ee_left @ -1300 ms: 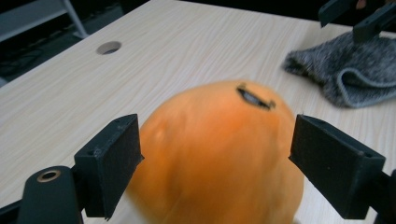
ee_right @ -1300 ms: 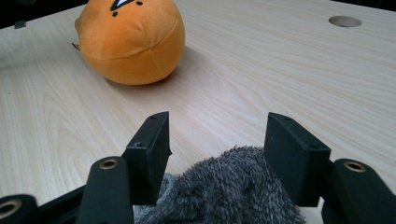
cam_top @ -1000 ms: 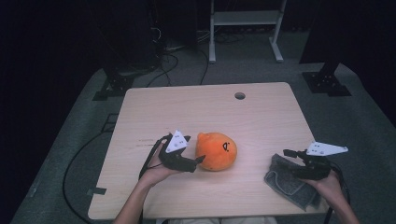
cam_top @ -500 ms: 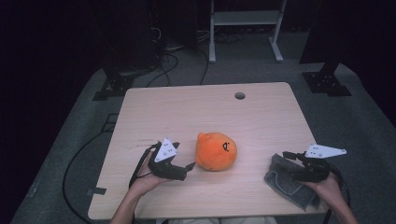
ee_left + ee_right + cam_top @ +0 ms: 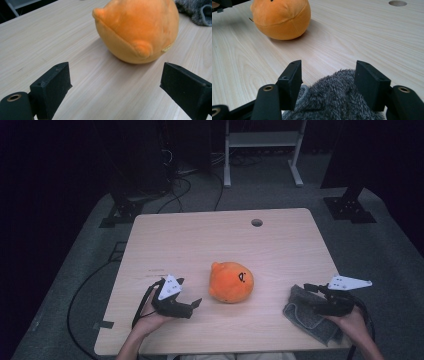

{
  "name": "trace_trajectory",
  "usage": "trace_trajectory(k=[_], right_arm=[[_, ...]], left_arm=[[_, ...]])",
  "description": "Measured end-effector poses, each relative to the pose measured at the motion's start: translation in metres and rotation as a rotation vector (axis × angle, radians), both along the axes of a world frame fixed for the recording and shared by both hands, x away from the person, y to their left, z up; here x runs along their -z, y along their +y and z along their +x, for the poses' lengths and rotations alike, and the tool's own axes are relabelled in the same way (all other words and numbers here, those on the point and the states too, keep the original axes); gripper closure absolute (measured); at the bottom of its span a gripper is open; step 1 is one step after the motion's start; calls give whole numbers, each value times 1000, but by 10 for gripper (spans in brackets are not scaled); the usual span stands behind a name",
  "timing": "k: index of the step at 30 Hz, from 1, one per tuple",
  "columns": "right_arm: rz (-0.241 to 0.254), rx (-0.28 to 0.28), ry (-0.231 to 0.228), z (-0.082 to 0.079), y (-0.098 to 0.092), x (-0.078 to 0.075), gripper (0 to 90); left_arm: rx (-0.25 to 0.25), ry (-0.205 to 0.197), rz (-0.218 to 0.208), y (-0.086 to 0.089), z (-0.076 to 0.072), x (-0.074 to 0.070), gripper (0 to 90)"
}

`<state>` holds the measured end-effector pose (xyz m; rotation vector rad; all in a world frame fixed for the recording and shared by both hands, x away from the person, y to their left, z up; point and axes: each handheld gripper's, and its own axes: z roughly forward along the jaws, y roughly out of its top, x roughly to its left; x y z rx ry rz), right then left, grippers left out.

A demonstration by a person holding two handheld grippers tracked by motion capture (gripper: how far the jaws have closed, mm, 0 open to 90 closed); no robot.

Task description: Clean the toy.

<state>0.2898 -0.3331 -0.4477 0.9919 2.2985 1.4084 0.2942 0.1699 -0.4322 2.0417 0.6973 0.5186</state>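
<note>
An orange round plush toy (image 5: 231,281) sits on the light wooden table (image 5: 200,240), near the front middle. My left gripper (image 5: 192,292) rests low to its left, a short gap away. Its jaws have just been opening and stand wide, with nothing between them. In the left gripper view the plush (image 5: 140,27) lies ahead of the left gripper (image 5: 115,75). At the front right, my right gripper (image 5: 307,296) lies on a grey fuzzy cloth (image 5: 305,317). In the right gripper view the right gripper (image 5: 328,70) is open, and the cloth (image 5: 334,100) bulges up between its jaws.
A round cable hole (image 5: 257,222) is in the table's far side. Beyond the table a white metal stand (image 5: 260,140) rises from a dark floor where cables (image 5: 175,185) run. Black stand feet (image 5: 350,210) flank the table.
My left gripper has drawn back from the plush, moving left and toward the near edge, and its jaws stand wider. The plush, the cloth and the right gripper have stayed put.
</note>
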Motion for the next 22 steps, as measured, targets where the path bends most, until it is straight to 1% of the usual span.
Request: trace_trajectory(k=[5, 11, 12, 14, 17, 21, 22], right_arm=[[-1, -2, -2, -2, -1, 0, 373], [3, 1, -9, -6, 0, 0, 362], [2, 1, -12, -6, 0, 1, 359], [-2, 2, -14, -7, 1, 3, 355], [-5, 5, -12, -9, 1, 7, 349], [-5, 13, -19, -11, 0, 11, 334], [-1, 18, -24, -12, 0, 12, 331]], left_arm=[[-18, 9, 4, 9, -5, 5, 84], [-55, 24, 6, 18, -10, 18, 83], [-55, 27, 13, 19, -11, 20, 83], [-62, 35, 10, 22, -12, 24, 82], [-75, 43, 20, 25, -13, 31, 82], [-88, 40, 19, 27, -13, 33, 82], [-91, 43, 11, 27, -13, 33, 82]])
